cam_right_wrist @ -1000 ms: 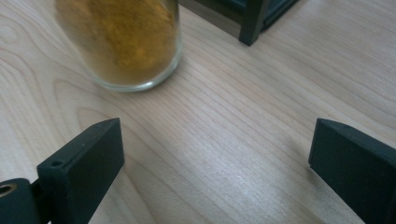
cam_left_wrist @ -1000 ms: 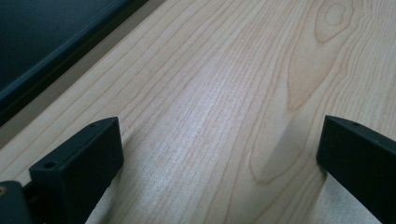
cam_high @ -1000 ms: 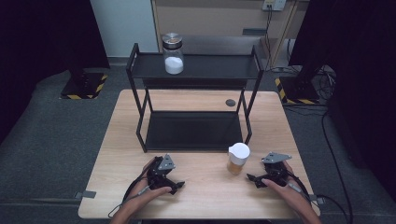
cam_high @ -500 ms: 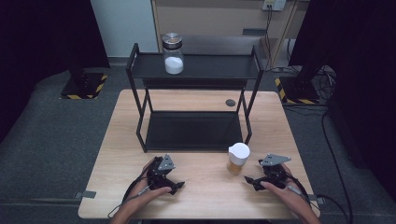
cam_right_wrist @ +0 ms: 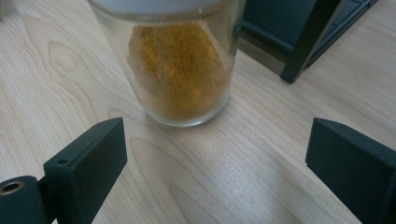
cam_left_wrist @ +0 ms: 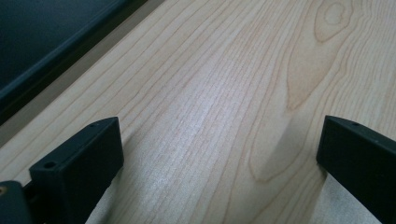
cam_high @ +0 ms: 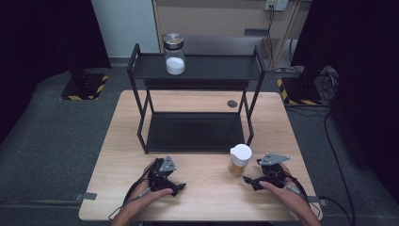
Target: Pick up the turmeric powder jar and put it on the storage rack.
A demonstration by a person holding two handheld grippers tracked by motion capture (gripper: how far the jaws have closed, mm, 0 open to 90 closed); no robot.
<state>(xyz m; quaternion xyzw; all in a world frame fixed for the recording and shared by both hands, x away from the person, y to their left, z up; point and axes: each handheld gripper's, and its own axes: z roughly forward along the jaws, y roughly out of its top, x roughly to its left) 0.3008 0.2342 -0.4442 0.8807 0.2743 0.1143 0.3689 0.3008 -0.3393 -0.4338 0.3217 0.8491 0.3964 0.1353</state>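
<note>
We see a light wooden table (cam_high: 207,197) bearing, on its far half, a black two-tier metal rack (cam_high: 195,99). On the rack's upper shelf, toward the left, stands a glass jar of white powder with a metal lid (cam_high: 174,53). A small dark disc (cam_high: 232,103) lies on the table behind the rack's right legs.

Near the table's front edge, right of centre, we find the white-lidded glass jar of yellow-orange powder (cam_high: 239,160) — upright on the wood, just in front of the rack's right front leg. In the right gripper view this jar stands close ahead of the jaws, with bare wood between it and them.

The right gripper (cam_high: 251,181) rests low at the near right, just beside that jar and pointing left toward it; its jaws stand wide apart, have just been closing slightly, and hold nothing.

The left gripper (cam_high: 178,188) rests at the near left, well apart from the jar. We see its jaws spread wide in the left gripper view — only bare wood grain lies between them, and the rack's dark lower shelf crosses the far left corner.
</note>
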